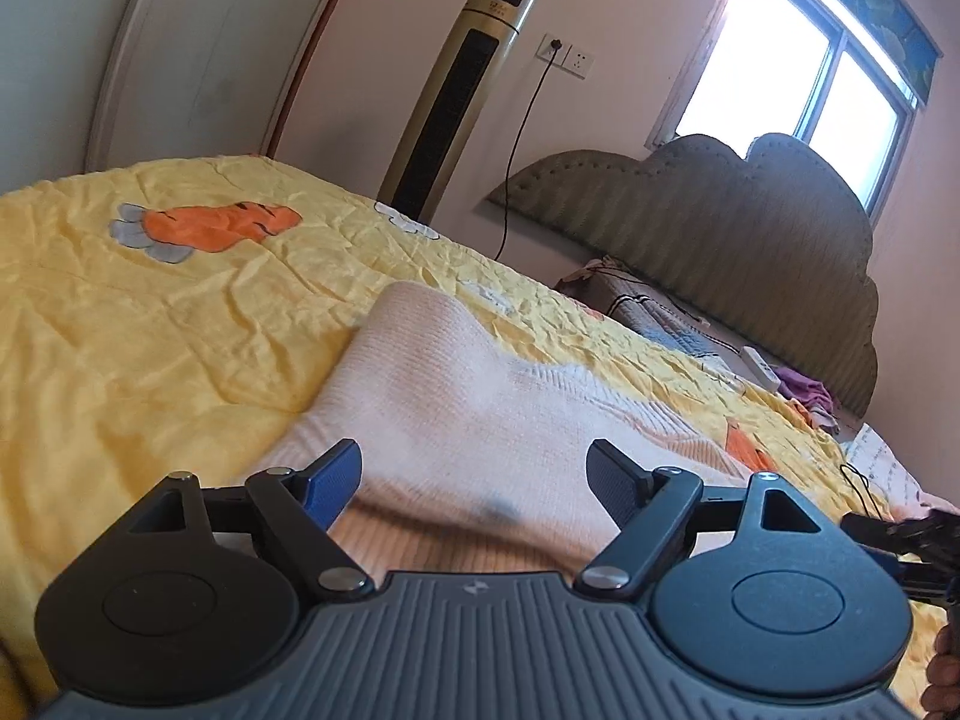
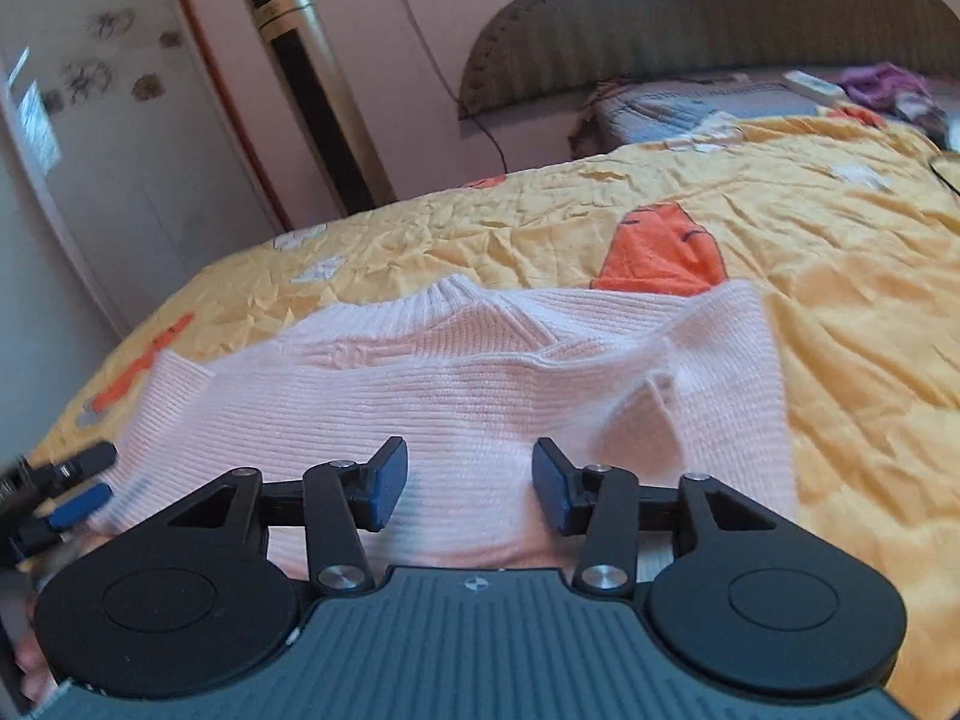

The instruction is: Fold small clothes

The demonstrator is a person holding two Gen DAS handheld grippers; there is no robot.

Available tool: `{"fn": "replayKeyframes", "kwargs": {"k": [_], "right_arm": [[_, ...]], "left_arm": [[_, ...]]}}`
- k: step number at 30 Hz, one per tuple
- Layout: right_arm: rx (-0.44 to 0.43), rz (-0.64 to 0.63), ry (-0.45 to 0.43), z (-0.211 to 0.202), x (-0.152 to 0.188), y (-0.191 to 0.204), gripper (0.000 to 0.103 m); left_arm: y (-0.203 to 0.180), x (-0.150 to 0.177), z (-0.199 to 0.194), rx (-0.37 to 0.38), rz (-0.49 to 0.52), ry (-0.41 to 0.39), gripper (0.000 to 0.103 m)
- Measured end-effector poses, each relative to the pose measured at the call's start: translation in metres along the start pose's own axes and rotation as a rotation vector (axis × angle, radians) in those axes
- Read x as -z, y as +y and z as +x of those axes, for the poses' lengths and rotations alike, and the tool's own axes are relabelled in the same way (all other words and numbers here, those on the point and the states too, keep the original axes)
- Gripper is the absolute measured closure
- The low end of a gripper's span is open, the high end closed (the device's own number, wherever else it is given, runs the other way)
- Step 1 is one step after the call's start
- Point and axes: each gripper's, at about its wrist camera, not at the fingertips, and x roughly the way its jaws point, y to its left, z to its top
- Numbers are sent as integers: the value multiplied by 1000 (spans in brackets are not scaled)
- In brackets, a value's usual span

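A small pale pink knit sweater (image 1: 456, 396) lies spread on a yellow bedspread (image 1: 150, 330). In the right wrist view the sweater (image 2: 468, 384) shows its collar at the far side and one sleeve folded in at the right. My left gripper (image 1: 474, 480) is open, low over the sweater's near hem, its fingers astride the fabric. My right gripper (image 2: 471, 483) is open too, over the hem further right. The left gripper's fingers (image 2: 78, 480) show at the sweater's left edge in the right wrist view. The right gripper (image 1: 900, 534) peeks in at the right of the left wrist view.
The yellow bedspread (image 2: 840, 276) has orange carrot patches (image 1: 222, 225). A gold tower fan (image 1: 462, 96) stands beyond the bed by the wall. A padded headboard (image 1: 750, 216) is at the right, with a folded quilt (image 1: 654, 312) and purple cloth (image 1: 807, 387) below it.
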Motion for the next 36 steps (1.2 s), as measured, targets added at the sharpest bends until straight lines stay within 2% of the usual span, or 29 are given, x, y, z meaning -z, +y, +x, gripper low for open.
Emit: {"fn": "replayKeyframes", "kwargs": {"k": [1, 3, 5, 6, 8, 10, 12, 14, 17, 22, 24, 25, 26, 27, 29, 31, 34, 35, 36], "right_arm": [[-49, 40, -29, -24, 4, -2, 45], [-134, 88, -83, -76, 19, -9, 33], [-161, 143, -84, -121, 45, -23, 10], [-166, 183, -60, -136, 59, -32, 9], [-146, 323, 15, -162, 89, -58, 13], [-150, 443, 46, -180, 114, -78, 14], [-136, 493, 68, -191, 130, -90, 14], [-151, 525, 102, -193, 143, -96, 13], [-187, 533, 122, -196, 151, -94, 13], [-183, 483, 144, -198, 155, -79, 13], [-189, 475, 154, -200, 156, -78, 13], [-197, 473, 160, -201, 157, -78, 14], [-214, 478, 167, -201, 158, -78, 25], [-236, 490, 178, -203, 161, -79, 30], [-248, 513, 209, -202, 168, -81, 53], [-264, 538, 232, -202, 177, -82, 61], [-303, 566, 238, -205, 185, -82, 61], [-313, 577, 239, -204, 188, -81, 62], [-322, 590, 239, -202, 190, -81, 62]], "left_arm": [[8, 2, -19, 16, -14, 15, 20], [27, 9, -53, 72, -71, 69, 20], [44, 17, -79, 122, -123, 135, 20], [54, 20, -87, 141, -150, 164, 20], [71, 26, -96, 144, -210, 214, 20], [86, 30, -101, 146, -267, 228, 20], [98, 30, -103, 180, -331, 246, 20], [98, 27, -108, 170, -351, 238, 20], [95, 23, -115, 135, -308, 242, 20], [85, 38, -118, 65, -219, 338, 20], [82, 46, -123, 56, -196, 315, 22], [79, 47, -124, 53, -180, 317, 22], [76, 48, -124, 53, -168, 328, 27], [73, 50, -123, 72, -167, 345, 42], [69, 53, -120, 101, -165, 391, 50], [62, 56, -118, 104, -125, 405, 57], [57, 56, -117, 103, -102, 418, 57], [54, 57, -116, 97, -90, 425, 62], [52, 57, -114, 85, -74, 436, 74]]}}
